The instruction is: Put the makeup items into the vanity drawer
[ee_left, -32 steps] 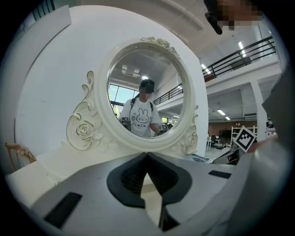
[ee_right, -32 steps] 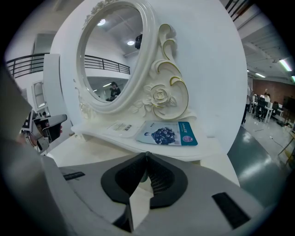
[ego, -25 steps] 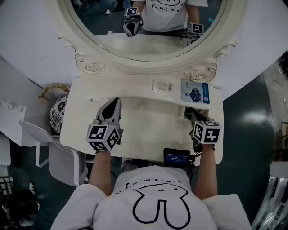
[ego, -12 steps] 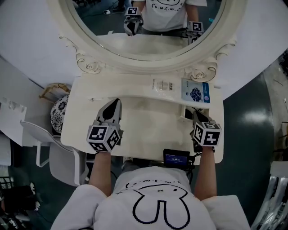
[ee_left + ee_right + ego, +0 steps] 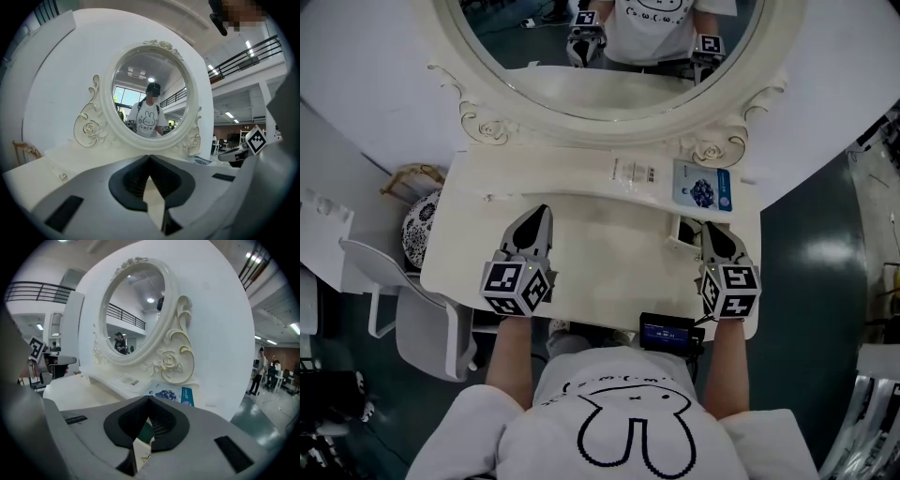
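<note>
Right gripper [image 5: 710, 230], lower right of the frame, has just been closing. Its jaws now meet and I see nothing pinched between them. Left gripper [image 5: 540, 216], left of centre, is closed and empty too, over the vanity top [image 5: 609, 262]. My count is two makeup items, both flat on the raised shelf [image 5: 553, 173] under the one mirror [image 5: 609, 56]: one white packet [image 5: 635, 172] at centre and one blue-printed packet [image 5: 705, 187] to its right. What I take for one small drawer [image 5: 679, 232] stands pulled out just beside the right jaws. Neither item is in it yet. My worry is that flat sachets give closed jaws no edge to bite. A scrape could shove the blue one off the shelf's right end, which is near. And that right gripper is close enough to clip the drawer and nudge it shut.
</note>
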Tool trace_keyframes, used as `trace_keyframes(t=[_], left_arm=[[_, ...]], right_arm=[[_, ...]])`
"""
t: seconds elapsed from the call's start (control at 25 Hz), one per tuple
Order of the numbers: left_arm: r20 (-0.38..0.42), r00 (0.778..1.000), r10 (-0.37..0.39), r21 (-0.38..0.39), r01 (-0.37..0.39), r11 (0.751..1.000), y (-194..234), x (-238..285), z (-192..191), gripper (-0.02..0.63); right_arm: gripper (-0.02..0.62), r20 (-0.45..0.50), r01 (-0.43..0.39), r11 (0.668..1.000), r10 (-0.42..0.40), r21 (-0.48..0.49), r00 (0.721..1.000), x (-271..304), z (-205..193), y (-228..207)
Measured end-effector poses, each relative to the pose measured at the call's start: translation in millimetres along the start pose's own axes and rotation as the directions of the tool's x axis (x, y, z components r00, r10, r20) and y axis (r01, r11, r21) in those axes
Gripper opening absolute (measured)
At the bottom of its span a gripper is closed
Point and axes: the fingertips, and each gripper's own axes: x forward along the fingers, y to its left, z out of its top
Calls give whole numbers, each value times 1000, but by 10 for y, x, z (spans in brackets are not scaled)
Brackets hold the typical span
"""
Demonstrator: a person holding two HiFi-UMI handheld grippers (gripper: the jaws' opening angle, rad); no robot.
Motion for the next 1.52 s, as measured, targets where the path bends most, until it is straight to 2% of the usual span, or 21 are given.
trace_keyframes(t=[0.08,0.24,0.4,0.8,1.0,1.32,1.52], left_arm=[[5,1000,3,-4,-3,1000,-52,-24,-26,5],[21,1000,-5,-7,5,1000,-144,-45,-29,5],[27,999,-31,-1,31,1000,-157,-52,7,5],[33,991,-129,31,128,991,-9,-90,190,5],[33,985,-169,39,168,985,162,-173,284,5],[34,955,-295,64,293,954,214,-293,438,5],[16,932,-361,72,359,930,150,-341,412,5]], right_arm=[[8,47,-2,999,4,-32,999,-61,72,-15],[8,110,-2,1000,4,-23,994,-153,170,-65],[8,117,10,1000,-10,7,993,-263,193,-30],[8,161,138,988,-148,70,976,-521,337,148],[8,141,177,984,-179,31,974,-617,333,436],[8,178,237,963,-257,128,950,-900,362,822],[8,169,292,948,-311,127,935,-1074,294,981]])
